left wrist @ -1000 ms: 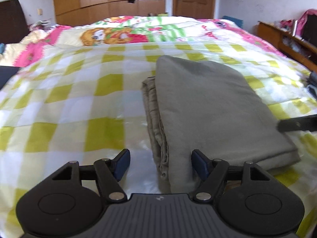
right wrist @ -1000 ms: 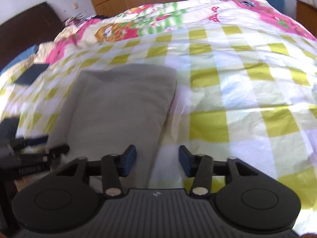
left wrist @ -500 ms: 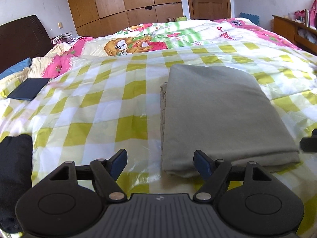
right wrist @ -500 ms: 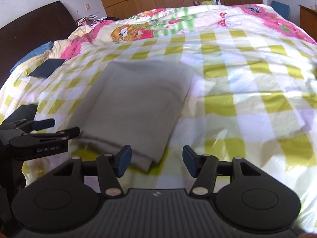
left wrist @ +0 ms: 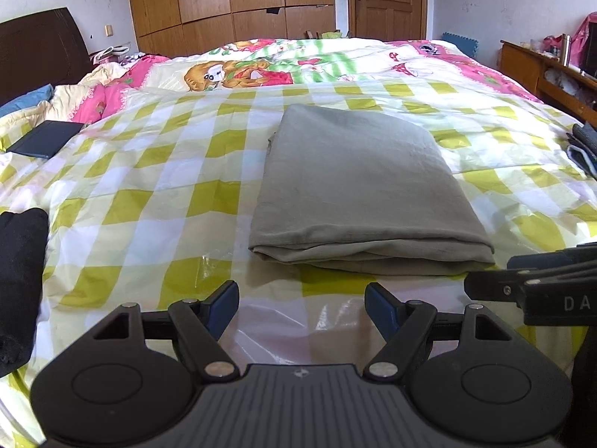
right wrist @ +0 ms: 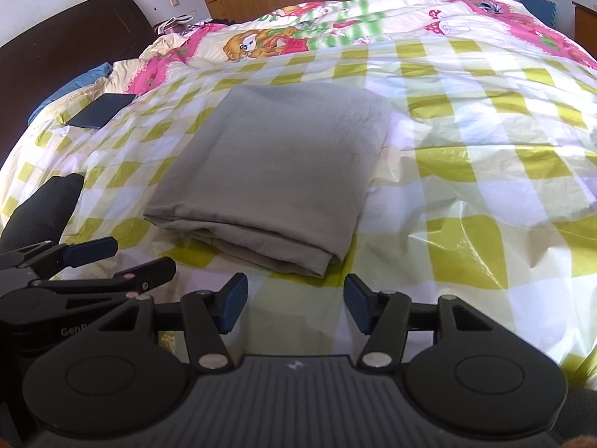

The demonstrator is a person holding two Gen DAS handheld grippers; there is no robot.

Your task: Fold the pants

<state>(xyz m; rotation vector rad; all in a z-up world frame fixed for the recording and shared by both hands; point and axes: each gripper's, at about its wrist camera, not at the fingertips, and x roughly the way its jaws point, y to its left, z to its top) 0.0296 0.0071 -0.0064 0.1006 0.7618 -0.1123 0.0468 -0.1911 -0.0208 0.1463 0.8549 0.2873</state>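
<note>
A second ago the left gripper [left wrist: 302,308] had its pads at the near edge of the folded pants [left wrist: 358,194], cloth between them; now both tools sit back from the pile, bare bedspread [left wrist: 149,171] showing under each; the right gripper [right wrist: 294,306] has drawn off likewise. Both point down at a slant toward the bed, side by side; the left jaws stand spread and empty, the right jaws also apart with nothing between. The pants lie folded flat in the middle of the checked spread.
</note>
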